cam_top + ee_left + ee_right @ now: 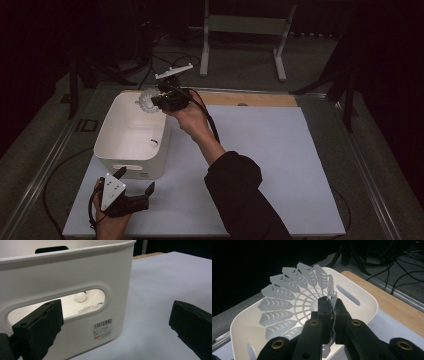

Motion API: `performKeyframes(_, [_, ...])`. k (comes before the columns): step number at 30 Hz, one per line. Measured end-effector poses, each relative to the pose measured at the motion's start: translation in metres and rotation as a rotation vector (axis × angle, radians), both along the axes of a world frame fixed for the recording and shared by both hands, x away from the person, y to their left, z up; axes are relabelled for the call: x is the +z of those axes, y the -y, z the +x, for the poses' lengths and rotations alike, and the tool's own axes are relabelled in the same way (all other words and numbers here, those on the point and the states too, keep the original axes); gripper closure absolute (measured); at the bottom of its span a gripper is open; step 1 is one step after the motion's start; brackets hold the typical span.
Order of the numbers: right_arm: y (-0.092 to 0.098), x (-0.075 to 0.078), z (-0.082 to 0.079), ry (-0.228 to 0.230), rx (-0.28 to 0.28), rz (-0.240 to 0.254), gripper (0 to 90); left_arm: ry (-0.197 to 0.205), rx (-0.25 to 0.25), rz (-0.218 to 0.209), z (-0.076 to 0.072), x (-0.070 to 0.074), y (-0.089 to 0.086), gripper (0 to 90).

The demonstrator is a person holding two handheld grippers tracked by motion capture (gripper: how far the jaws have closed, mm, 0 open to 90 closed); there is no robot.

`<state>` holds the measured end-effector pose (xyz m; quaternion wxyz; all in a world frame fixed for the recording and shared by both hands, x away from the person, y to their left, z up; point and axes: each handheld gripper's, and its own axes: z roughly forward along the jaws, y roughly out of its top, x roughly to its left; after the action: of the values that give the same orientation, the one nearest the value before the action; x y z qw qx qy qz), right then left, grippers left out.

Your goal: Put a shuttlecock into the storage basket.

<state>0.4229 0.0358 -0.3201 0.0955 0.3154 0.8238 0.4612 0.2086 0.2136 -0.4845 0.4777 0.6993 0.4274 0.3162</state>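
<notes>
**Shuttlecock held over bin**

High view: right tool (159, 100) held a white shuttlecock (148, 100) above the bin (131, 131), upper centre-left; left tool (131, 189) lay open, lower left.

Left gripper view: jaws apart, empty, before bin wall (75, 275).

Right gripper view: jaws clamped on shuttlecock skirt (292, 302).

Step judged: depositing; next, release.

Bench (260, 165): white sheet over the top, bare wood strip (250, 98) exposed along the far edge. White bin (131, 145) sits directly on the sheet, near-left area, handle slot and barcode label facing the near side. Remaining sheet to the right carries nothing else.
</notes>
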Motion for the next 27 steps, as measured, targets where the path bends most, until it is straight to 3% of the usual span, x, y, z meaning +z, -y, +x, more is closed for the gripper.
performKeyframes(27, [-0.028, -0.003, -0.011, -0.001, 0.064, 0.003, 85.5, 0.000, -0.002, -0.002, 0.000, 0.000, 0.000, 0.0])
